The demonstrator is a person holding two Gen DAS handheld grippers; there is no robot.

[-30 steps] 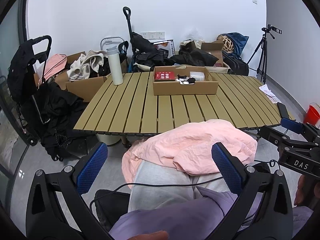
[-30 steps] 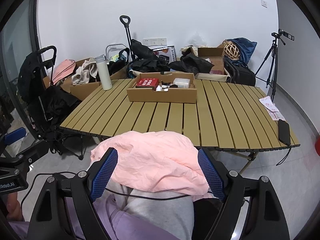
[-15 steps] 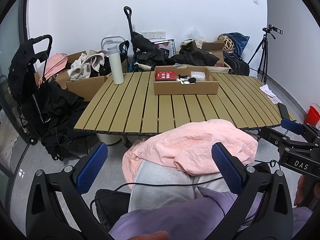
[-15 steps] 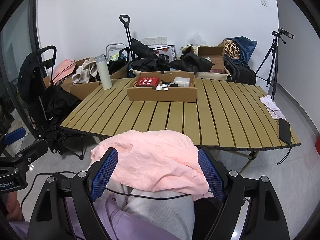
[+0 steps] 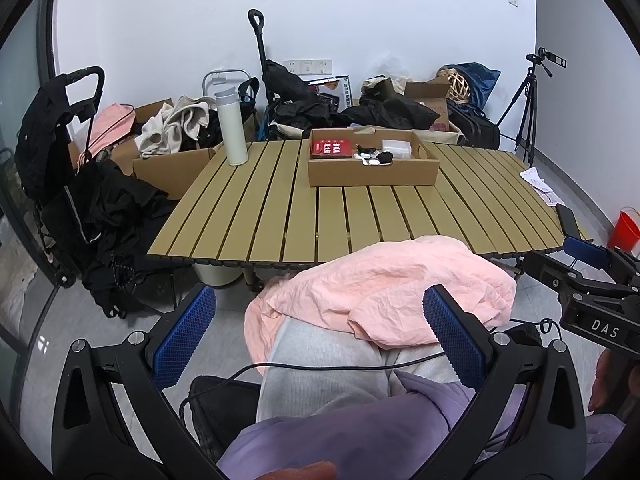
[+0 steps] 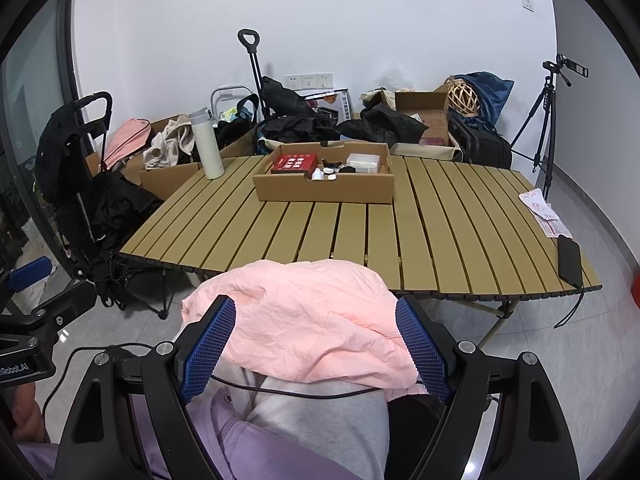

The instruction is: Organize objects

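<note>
A crumpled pink garment (image 5: 396, 284) lies on the person's lap in front of a slatted table (image 5: 272, 208); it also shows in the right wrist view (image 6: 304, 320). My left gripper (image 5: 318, 334) is open and empty, held low over the lap. My right gripper (image 6: 314, 346) is open and empty, with the garment between and just beyond its fingers. A shallow cardboard box (image 5: 372, 172) on the table holds a red packet (image 5: 331, 148), a clear case and small items. A white bottle (image 5: 232, 128) stands at the table's far left.
A black phone (image 6: 570, 254) lies at the table's right edge. Clothes, boxes and bags are piled along the back wall. A black-draped cart (image 5: 60, 168) stands left, a tripod (image 6: 548, 120) right, a red bucket (image 5: 626, 230) on the floor.
</note>
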